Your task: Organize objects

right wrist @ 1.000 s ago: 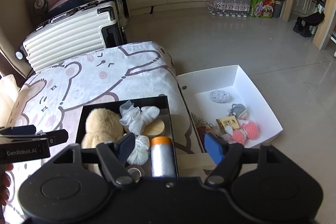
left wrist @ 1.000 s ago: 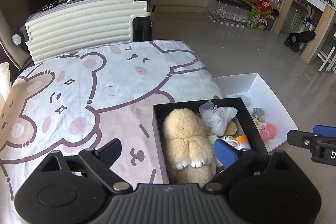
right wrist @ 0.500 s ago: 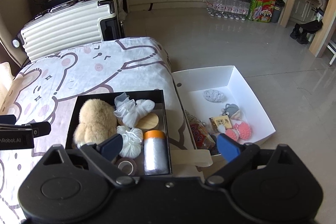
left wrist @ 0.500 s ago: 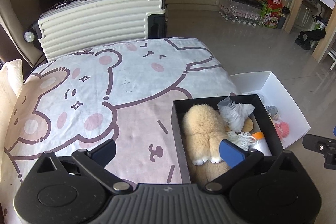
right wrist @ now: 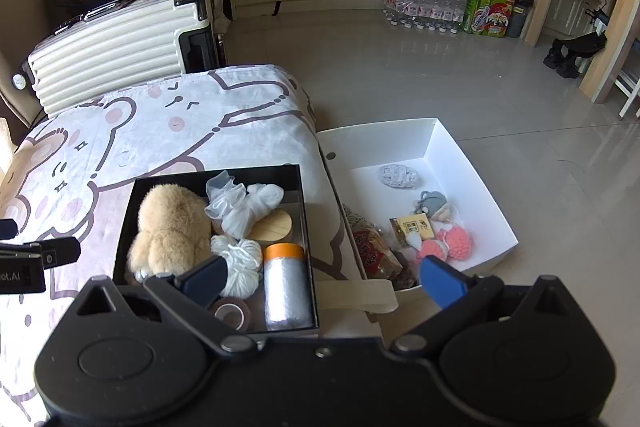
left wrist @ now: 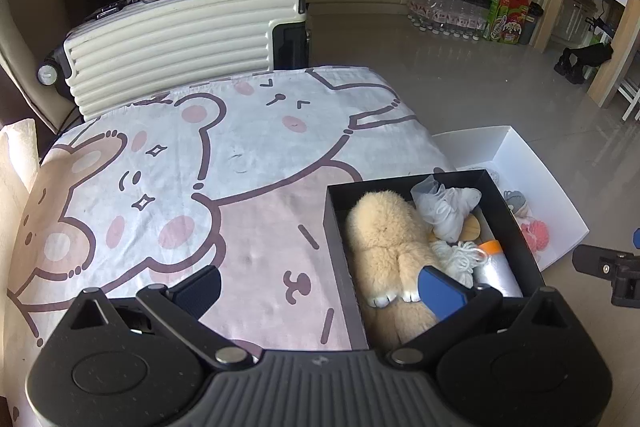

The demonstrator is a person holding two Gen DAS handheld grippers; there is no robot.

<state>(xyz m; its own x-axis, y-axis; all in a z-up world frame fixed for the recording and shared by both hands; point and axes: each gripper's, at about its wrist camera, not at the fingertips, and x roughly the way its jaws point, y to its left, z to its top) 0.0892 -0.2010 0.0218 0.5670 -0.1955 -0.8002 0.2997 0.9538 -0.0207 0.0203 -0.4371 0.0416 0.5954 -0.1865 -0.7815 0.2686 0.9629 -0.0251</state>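
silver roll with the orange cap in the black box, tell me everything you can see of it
The silver roll is a cylinder of shiny, crinkled foil-like wrap with an orange cap at its far end. It lies on its side along the right wall of the black box, near the front corner. White yarn presses its left side; a brown tape ring sits nearby.

A box (right wrist: 216, 175) on the bed (right wrist: 132, 131) holds a plush (right wrist: 170, 227); a tray (right wrist: 472, 163) lies right.

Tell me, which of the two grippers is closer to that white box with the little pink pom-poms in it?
Right. The right gripper hangs open with one finger over the white box's near corner. The left gripper, also open, is over the cloth and the black box, farther from it.
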